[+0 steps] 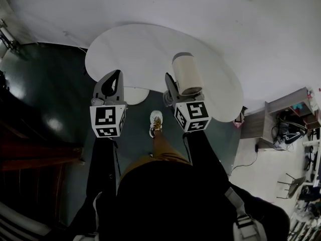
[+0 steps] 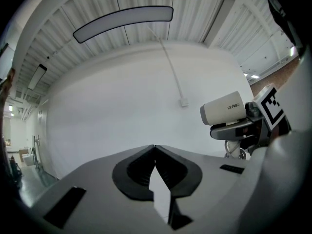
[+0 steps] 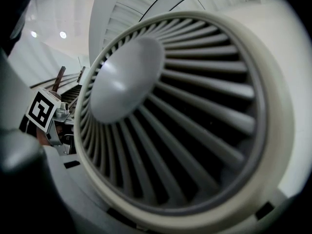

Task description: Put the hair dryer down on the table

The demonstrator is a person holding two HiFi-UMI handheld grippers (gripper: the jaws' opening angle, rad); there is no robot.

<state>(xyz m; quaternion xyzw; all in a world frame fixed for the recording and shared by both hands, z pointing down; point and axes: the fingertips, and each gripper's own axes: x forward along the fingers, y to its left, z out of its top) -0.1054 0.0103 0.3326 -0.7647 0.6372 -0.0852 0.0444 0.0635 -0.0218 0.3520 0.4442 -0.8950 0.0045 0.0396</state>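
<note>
The person stands at the near edge of a white, rounded worktop, holding a gripper in each hand. The right gripper grasps the hair dryer, a cream, barrel-shaped body. In the head view one dark finger lies along the barrel's left side; the other is hidden behind the barrel. From above, the hair dryer sits over the worktop's near edge, right of its middle, with the barrel pointing away from the person. No view shows whether it touches the worktop.

In the right gripper view the hair dryer fills nearly the whole frame. Its round grille of radiating vanes and smooth central hub sit very close to the camera. The marker cube of the other gripper shows at the left.

The left gripper is empty, and it is level with the right one and well apart from it, over the same near edge. In its own view the fingers are clenched together, their tips meeting with nothing between them. The hair dryer shows off to the right against a white wall.

A white shoe stands on the dark floor between the two grippers.
</note>
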